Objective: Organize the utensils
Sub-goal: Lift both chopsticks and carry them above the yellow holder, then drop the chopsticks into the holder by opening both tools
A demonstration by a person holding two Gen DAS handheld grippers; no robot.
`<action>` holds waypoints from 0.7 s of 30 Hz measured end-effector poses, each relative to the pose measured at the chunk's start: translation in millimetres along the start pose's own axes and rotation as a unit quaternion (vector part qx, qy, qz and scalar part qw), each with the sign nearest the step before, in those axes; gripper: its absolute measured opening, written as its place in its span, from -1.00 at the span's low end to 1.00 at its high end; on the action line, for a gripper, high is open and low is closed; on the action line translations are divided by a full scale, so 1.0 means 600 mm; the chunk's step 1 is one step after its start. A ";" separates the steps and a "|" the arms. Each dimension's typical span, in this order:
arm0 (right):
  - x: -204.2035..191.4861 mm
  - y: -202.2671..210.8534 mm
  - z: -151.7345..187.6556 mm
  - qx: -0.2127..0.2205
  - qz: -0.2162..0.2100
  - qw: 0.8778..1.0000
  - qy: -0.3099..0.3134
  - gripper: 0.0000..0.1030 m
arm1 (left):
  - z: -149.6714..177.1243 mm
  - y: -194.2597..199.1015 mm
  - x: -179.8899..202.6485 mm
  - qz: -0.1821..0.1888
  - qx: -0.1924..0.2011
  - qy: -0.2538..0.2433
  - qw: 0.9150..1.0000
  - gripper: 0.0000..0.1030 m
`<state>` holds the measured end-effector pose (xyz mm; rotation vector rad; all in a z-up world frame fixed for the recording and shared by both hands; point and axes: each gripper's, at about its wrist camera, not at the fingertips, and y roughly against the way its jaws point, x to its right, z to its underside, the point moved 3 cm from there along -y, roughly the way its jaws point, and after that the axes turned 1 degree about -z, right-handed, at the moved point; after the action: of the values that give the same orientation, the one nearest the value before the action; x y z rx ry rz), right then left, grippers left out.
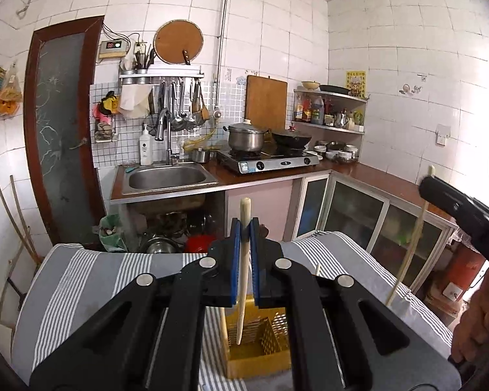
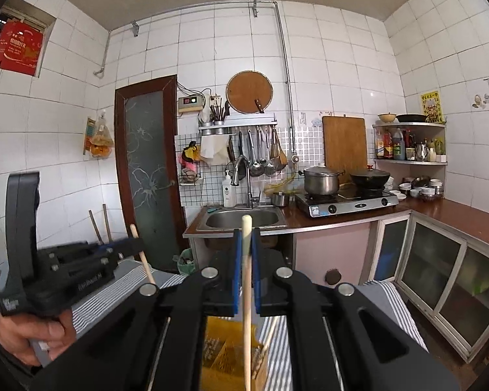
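Observation:
In the left wrist view my left gripper (image 1: 244, 228) is shut on a pale wooden chopstick (image 1: 243, 293), which stands nearly upright with its lower tip over a yellow slotted basket (image 1: 264, 345). The basket sits on a grey striped cloth (image 1: 81, 277). At the right edge my right gripper (image 1: 430, 187) holds a second chopstick (image 1: 407, 254), slanted. In the right wrist view my right gripper (image 2: 247, 238) is shut on that upright chopstick (image 2: 247, 325) above the basket (image 2: 218, 352). Another stick (image 2: 270, 330) leans in the basket. My left gripper (image 2: 132, 244) shows at the left with its chopstick (image 2: 145, 262).
Beyond the cloth-covered table is a kitchen counter with a steel sink (image 1: 166, 177), a gas stove (image 1: 270, 159) bearing a pot and a wok, and glass-door cabinets (image 1: 358, 208). A dark door (image 2: 150, 169) stands at left. A hand (image 2: 29, 335) grips the left tool.

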<state>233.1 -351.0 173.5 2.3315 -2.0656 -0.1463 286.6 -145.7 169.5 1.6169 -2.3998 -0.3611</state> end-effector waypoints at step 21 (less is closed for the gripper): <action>0.054 -0.112 0.094 -0.051 0.034 0.998 -0.026 0.10 | 0.081 -0.072 -0.072 -0.022 -0.066 0.006 0.998 -0.44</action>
<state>298.7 -372.1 110.5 2.2190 -2.1050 -0.3055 324.6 -117.6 107.6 1.6120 -2.2832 -0.5051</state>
